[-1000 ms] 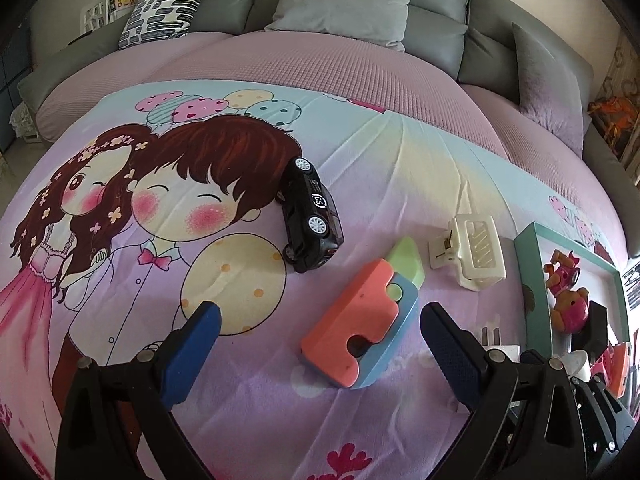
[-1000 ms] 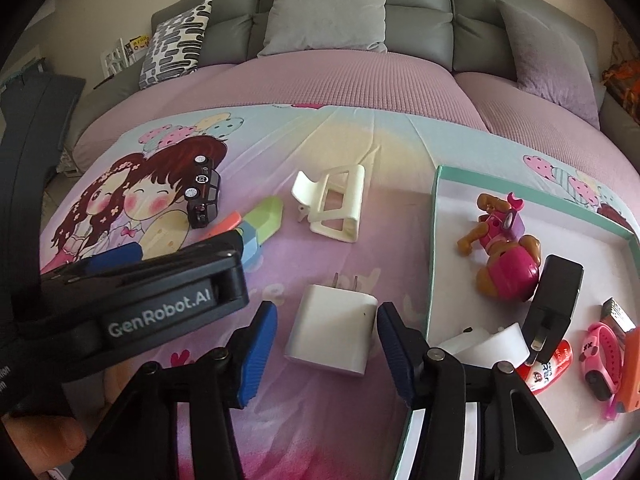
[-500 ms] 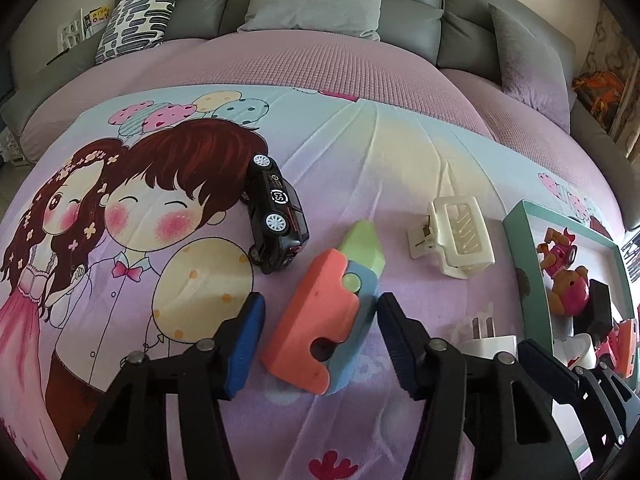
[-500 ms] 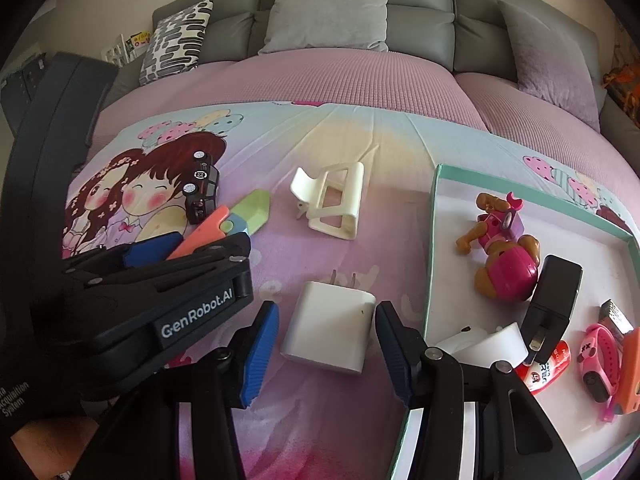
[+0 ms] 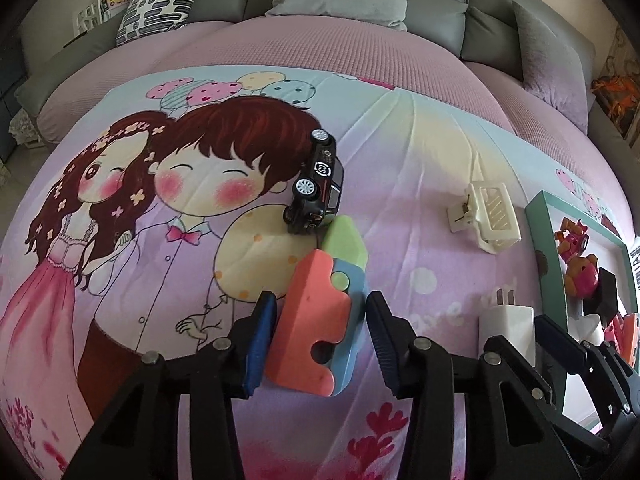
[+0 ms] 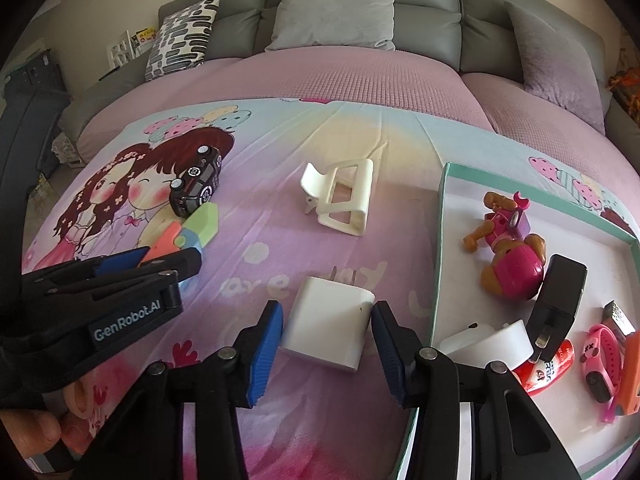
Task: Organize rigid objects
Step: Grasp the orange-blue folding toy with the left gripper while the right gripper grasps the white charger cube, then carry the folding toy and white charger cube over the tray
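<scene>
An orange, blue and green foam toy (image 5: 320, 320) lies on the cartoon bedsheet with its green tip against a black toy car (image 5: 318, 186). My left gripper (image 5: 322, 344) is closing on it, and both blue pads touch its sides. A white plug charger (image 6: 328, 328) lies flat beside the teal tray (image 6: 440, 240). My right gripper (image 6: 326, 350) is closing too, its pads against the charger's two edges. The left gripper (image 6: 132, 264) shows in the right wrist view, and the right gripper (image 5: 516, 340) in the left wrist view.
A cream plastic clip holder (image 6: 340, 200) lies further back on the sheet. The tray holds a pink toy dog (image 6: 508, 248), a black adapter (image 6: 556, 300), a white roll (image 6: 500, 344) and a pink watch (image 6: 600, 364). Grey cushions (image 6: 336, 4) line the headboard. A hand (image 6: 36, 428) grips the left tool.
The left jaws closed from wide apart onto the foam toy, which shifted until its green tip met the car. The right jaws narrowed slightly around the charger.
</scene>
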Motion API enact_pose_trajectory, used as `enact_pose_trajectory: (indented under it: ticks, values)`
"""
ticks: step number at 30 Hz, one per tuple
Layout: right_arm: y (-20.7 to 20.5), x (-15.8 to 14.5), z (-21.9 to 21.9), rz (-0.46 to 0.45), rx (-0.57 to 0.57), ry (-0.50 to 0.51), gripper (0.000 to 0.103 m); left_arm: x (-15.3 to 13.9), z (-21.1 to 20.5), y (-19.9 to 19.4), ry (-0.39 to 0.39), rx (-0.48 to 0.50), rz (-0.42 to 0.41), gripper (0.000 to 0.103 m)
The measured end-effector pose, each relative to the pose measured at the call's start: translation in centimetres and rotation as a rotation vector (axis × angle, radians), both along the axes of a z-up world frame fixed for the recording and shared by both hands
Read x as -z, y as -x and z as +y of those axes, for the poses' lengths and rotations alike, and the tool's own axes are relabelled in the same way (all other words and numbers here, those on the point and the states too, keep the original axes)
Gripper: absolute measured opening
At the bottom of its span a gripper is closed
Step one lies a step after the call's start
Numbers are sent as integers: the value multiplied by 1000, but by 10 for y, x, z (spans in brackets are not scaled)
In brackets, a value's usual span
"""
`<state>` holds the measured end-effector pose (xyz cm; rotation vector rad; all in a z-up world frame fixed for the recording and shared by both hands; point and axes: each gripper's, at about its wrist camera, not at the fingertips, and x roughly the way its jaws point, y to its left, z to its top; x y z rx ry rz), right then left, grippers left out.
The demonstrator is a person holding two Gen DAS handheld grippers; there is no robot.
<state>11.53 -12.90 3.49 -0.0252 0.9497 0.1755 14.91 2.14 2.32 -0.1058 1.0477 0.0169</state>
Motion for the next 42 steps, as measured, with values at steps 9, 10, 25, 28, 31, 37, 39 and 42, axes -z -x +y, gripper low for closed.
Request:
enact_pose_trajectory:
  ticks: [9, 10, 25, 28, 31, 37, 39, 42]
  values:
    - [1, 2, 9, 1, -25, 11, 49, 0, 3, 2, -17, -16, 11, 48]
    - [0, 4, 9, 5, -26, 14, 49, 1, 2, 2, -16, -17, 11, 48]
    - [1, 14, 23, 0, -45, 129, 49, 7, -3, -1, -58, -8, 28, 49]
    - [1, 15, 23, 0, -44, 129, 49, 6, -4, -1, -69, -3, 28, 49]
    - [1, 15, 24, -2, -42, 132, 49, 6, -4, -1, -72, -3, 29, 48]
    - [1, 12, 19, 0, -30, 102, 48, 3, -4, 0, -66, -6, 25, 46]
    - [1, 10, 15, -3, -20, 85, 48, -1, -3, 1, -61, -11, 13, 45]
    - [3, 4, 12, -19, -11, 79, 47, -7, -1, 2, -44, -18, -5, 44]
